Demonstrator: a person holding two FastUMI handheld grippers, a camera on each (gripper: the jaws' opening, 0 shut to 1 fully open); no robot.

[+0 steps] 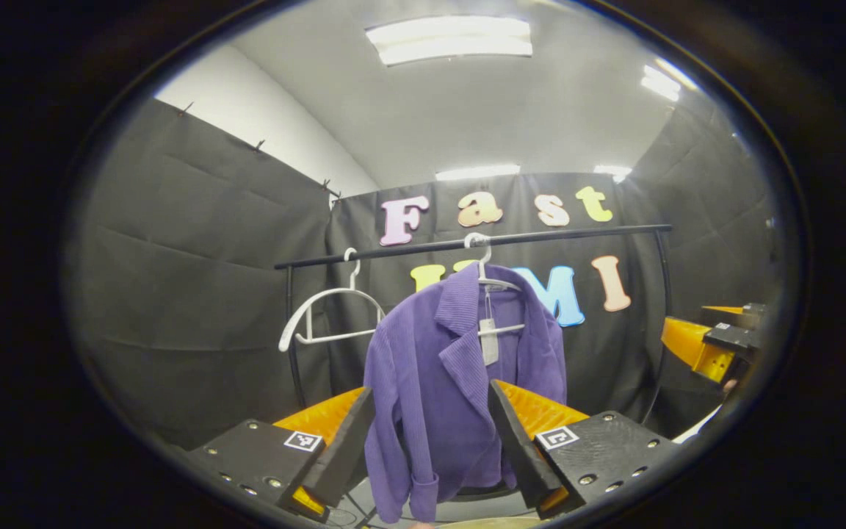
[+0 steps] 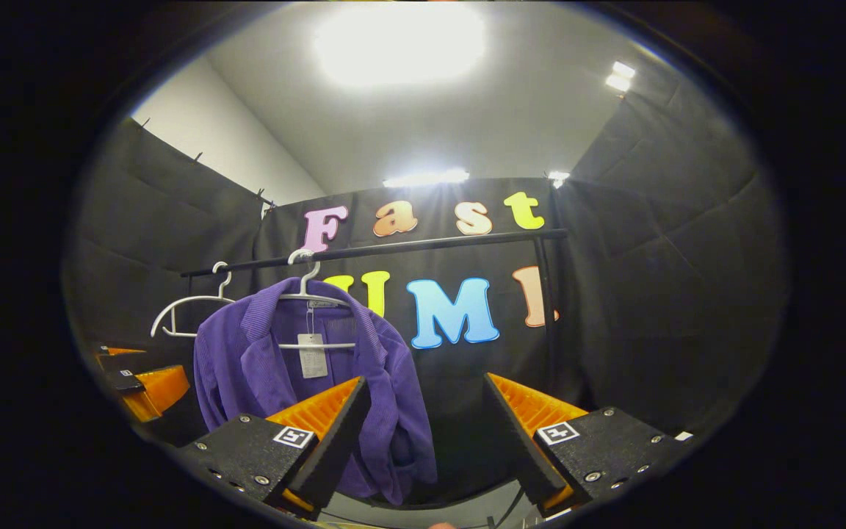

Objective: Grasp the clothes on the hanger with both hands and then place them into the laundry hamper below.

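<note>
A purple ribbed jacket [image 1: 438,367] hangs on a white hanger [image 1: 493,283] from a black rail [image 1: 467,242], a paper tag at its collar. My left gripper [image 1: 430,441] is open in front of it, the jacket's lower half showing between the fingers, apart from them. In the right gripper view the jacket [image 2: 261,367] hangs to the left, and my right gripper [image 2: 427,433] is open with its left finger in front of the jacket's right sleeve. The right gripper [image 1: 717,345] shows at the left gripper view's right edge, and the left gripper [image 2: 140,386] at the right gripper view's left edge.
A bare white hanger [image 1: 320,312] hangs on the rail left of the jacket. The rail's upright posts [image 1: 291,345] stand at both ends. Black cloth walls close in on all sides. A pale rounded rim [image 1: 482,523] peeks in at the bottom below the jacket.
</note>
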